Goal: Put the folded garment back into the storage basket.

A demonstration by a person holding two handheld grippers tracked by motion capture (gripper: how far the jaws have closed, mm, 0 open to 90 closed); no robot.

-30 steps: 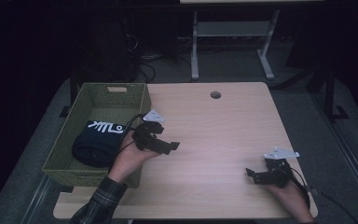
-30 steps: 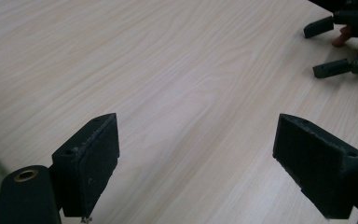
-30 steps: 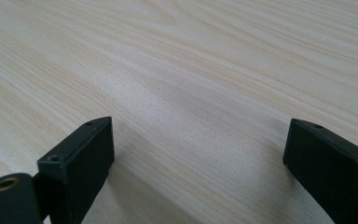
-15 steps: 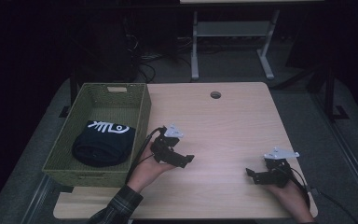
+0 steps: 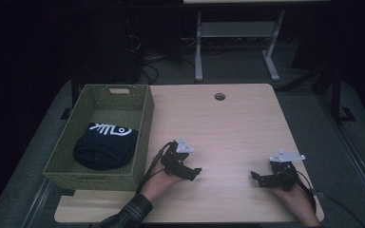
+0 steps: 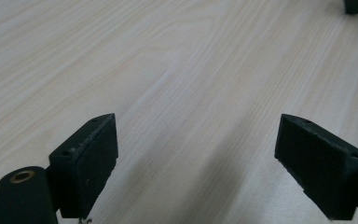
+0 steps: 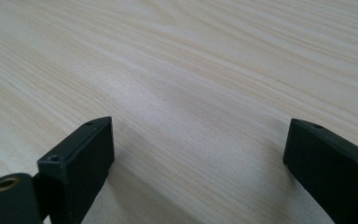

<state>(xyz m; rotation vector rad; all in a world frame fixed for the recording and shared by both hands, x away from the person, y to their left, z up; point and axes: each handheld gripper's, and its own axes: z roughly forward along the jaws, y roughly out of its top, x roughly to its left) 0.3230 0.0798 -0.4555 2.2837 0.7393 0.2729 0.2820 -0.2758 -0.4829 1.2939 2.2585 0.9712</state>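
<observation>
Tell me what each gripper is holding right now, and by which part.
Nothing. The left gripper and the right gripper are both open over the bare table.

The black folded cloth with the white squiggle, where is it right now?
In the high view, the black folded cloth lies inside the green woven basket at the table's left edge, just left of the left gripper.
</observation>
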